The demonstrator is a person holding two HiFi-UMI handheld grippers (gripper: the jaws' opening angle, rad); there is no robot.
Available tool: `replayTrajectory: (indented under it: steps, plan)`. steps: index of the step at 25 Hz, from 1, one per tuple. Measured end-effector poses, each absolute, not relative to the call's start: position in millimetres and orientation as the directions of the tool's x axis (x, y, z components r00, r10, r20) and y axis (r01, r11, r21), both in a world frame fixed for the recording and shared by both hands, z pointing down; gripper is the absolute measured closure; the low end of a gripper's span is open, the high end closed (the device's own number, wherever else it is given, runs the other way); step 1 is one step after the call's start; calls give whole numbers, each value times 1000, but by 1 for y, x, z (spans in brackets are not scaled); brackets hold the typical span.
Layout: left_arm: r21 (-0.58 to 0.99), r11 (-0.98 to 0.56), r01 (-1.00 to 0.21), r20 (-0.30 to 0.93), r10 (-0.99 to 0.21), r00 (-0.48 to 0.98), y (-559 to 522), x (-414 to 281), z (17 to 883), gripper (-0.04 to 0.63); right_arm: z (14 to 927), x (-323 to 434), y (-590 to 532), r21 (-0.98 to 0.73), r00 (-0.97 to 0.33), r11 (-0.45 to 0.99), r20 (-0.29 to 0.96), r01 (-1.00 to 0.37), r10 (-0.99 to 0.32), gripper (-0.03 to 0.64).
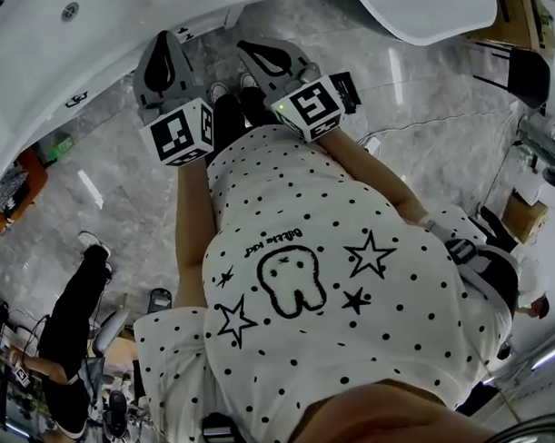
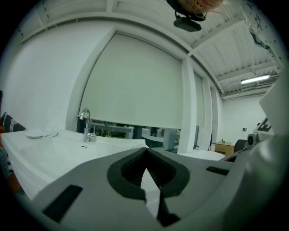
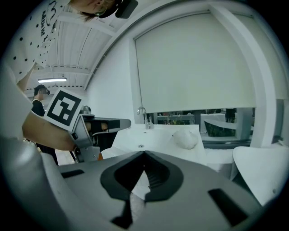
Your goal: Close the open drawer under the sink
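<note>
The white sink [image 1: 36, 70] fills the top left of the head view; no drawer under it shows in any view. My left gripper [image 1: 166, 38] is held up beside the sink's edge, shut and empty. My right gripper [image 1: 246, 46] is close to its right, also shut with nothing in it. The left gripper view looks level over the sink top [image 2: 54, 151] towards its chrome faucet [image 2: 86, 126], with the left gripper [image 2: 145, 150] shut. In the right gripper view the right gripper [image 3: 144, 153] is shut, and beyond it lie the sink [image 3: 153, 137], the faucet [image 3: 143, 116] and the left gripper's marker cube [image 3: 63, 108].
A white lump [image 3: 186, 139] lies on the sink top. A second white basin [image 1: 424, 6] stands at the top right. A person in black [image 1: 72, 314] stands at the lower left on the grey marble floor [image 1: 122, 194]. Cardboard boxes [image 1: 525, 216] sit at the right.
</note>
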State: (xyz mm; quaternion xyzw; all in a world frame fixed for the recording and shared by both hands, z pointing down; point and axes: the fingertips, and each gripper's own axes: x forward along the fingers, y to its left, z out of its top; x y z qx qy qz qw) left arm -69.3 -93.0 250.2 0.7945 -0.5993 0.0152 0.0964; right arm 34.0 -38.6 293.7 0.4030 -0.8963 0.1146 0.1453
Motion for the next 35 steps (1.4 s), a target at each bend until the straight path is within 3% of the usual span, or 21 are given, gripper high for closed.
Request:
replayTrajectory:
  steps: [17,35]
  plan:
    - [130,-325,-937,91,-937,337,-50,-54,224,592,268,36,-36,-69,-630,643,303,-763,-715,603]
    - [165,-354,-921,200,-902,383,-16,-45,248,592,275,33,-28,-79,-648,663,328,-744,-688,603]
